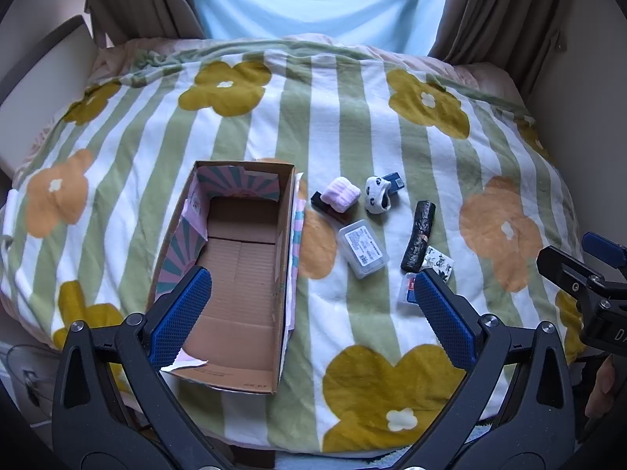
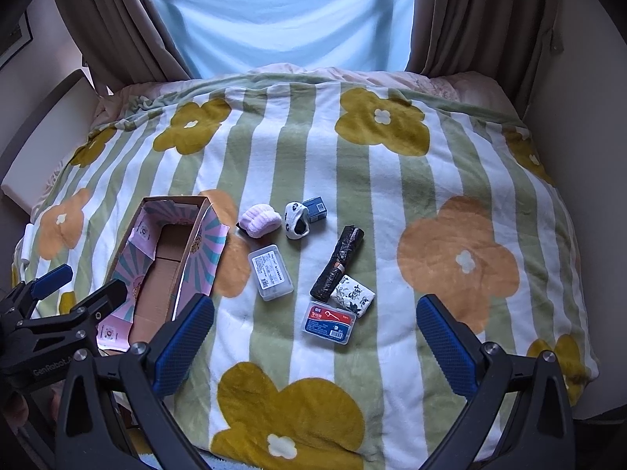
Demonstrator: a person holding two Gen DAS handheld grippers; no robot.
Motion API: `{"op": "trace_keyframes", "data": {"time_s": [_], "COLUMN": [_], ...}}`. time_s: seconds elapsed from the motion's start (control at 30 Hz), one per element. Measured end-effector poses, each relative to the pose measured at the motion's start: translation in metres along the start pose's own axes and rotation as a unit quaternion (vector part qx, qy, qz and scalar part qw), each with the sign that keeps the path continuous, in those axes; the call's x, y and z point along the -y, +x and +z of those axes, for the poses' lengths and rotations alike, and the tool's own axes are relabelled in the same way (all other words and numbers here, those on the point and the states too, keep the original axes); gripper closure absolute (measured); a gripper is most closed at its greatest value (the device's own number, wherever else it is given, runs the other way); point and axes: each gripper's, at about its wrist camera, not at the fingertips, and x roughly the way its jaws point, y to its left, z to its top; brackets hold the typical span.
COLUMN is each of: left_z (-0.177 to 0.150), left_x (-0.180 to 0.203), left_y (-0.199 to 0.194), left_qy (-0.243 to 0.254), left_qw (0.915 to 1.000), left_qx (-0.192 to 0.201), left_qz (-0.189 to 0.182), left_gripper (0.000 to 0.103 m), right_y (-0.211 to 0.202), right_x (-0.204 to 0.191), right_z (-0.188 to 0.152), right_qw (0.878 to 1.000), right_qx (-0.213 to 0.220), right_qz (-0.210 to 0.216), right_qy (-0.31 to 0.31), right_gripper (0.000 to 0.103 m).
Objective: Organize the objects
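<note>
On the bed, a blanket (image 2: 392,203) with green and white stripes and big yellow and orange flowers carries everything. One cardboard box (image 1: 239,274) lies open-topped on the left, its long axis running from the near edge away toward the window; the inside flaps show a pink and teal sunburst print, and nothing lies in it.

To the right of the box I count seven small things in a loose cluster. One pink rolled cloth (image 2: 261,220) rests on a dark flat piece at the far left of the group. One white pouch with black panda marks (image 2: 296,221) sits just beside it, touching one small blue carton (image 2: 316,208) behind it. One clear plastic case (image 2: 271,272) with a printed label and barcode lies nearer, long axis roughly parallel to the box. One black roll of bags (image 2: 337,262) lies on a slant, near end pointing left, its near end touching one white packet with black floral print (image 2: 352,295). Nearest lies one clear floss-pick case (image 2: 329,322) with a red and blue label; the writing is too small to read.

The left gripper (image 1: 309,313) hangs over the box's near right side, fingers spread wide, nothing between them. The right gripper (image 2: 313,337) hovers near the floss-pick case, fingers equally wide and empty. "GenRobot" is printed on the left gripper's body in the right wrist view.
</note>
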Motion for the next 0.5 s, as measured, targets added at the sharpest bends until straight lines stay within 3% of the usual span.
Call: {"op": "trace_keyframes", "data": {"time_s": [0.5], "left_z": [-0.0026], "left_x": [-0.0016], "left_y": [0.0014], "left_qy": [0.003], "left_qw": [1.0], "left_qx": [-0.001], "left_qz": [-0.004], "left_gripper": [0.001], "right_y": [-0.0007], "right_x": [-0.0034], "right_z": [-0.0015], "right_qw": [1.0], "right_qx": [-0.004], "right_qz": [-0.004], "right_qy": [0.0], "right_gripper": [0.001]}}
